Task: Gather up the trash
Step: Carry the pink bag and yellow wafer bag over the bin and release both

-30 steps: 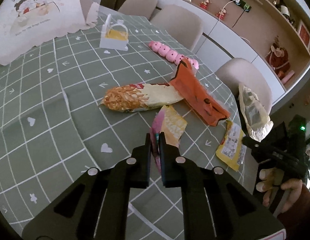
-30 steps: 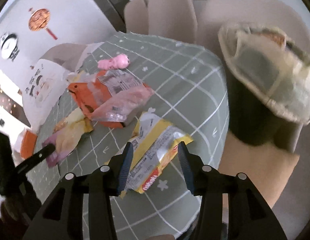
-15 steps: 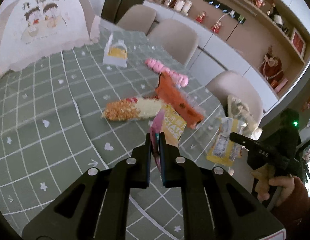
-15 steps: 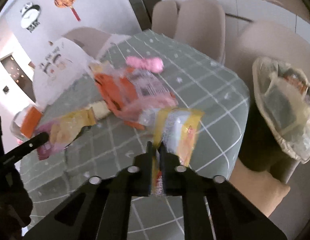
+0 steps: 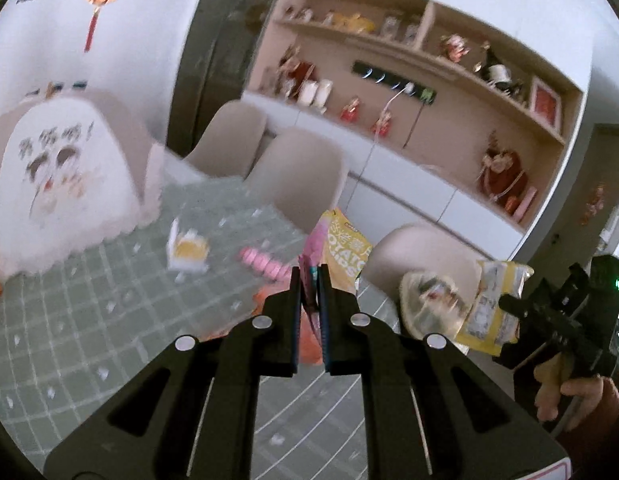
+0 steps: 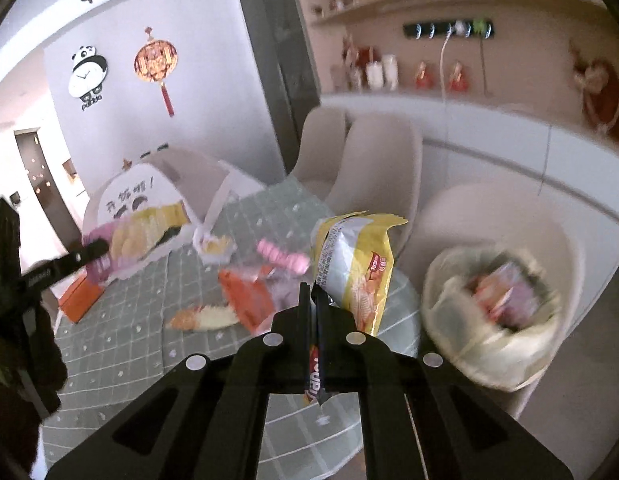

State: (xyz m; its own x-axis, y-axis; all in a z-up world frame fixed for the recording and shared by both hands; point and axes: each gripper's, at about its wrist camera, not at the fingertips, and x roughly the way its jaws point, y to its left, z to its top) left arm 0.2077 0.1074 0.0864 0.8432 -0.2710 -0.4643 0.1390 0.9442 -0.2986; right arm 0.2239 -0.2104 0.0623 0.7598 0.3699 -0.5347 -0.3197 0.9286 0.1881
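Observation:
My left gripper (image 5: 309, 276) is shut on a pink-and-yellow chip packet (image 5: 343, 250), held up in the air above the green checked table (image 5: 69, 320). My right gripper (image 6: 312, 292) is shut on a yellow-and-silver snack wrapper (image 6: 357, 264), also lifted off the table. In the left wrist view the right gripper (image 5: 504, 303) shows at the right with its wrapper (image 5: 491, 312). An orange wrapper (image 6: 249, 300) and a long snack packet (image 6: 205, 318) lie on the table. A bag-lined trash bin (image 6: 489, 312) holding wrappers stands to the right of the table.
A pink toy (image 6: 281, 258), a small white box (image 6: 213, 246) and a white food cover with a cartoon (image 5: 65, 184) sit farther back on the table. Beige chairs (image 6: 381, 160) line the far side. A person's hand (image 5: 565, 384) holds the right gripper.
The right gripper's jaws closed on the yellow wrapper. Both grippers rose and tilted up, lifting their packets off the table.

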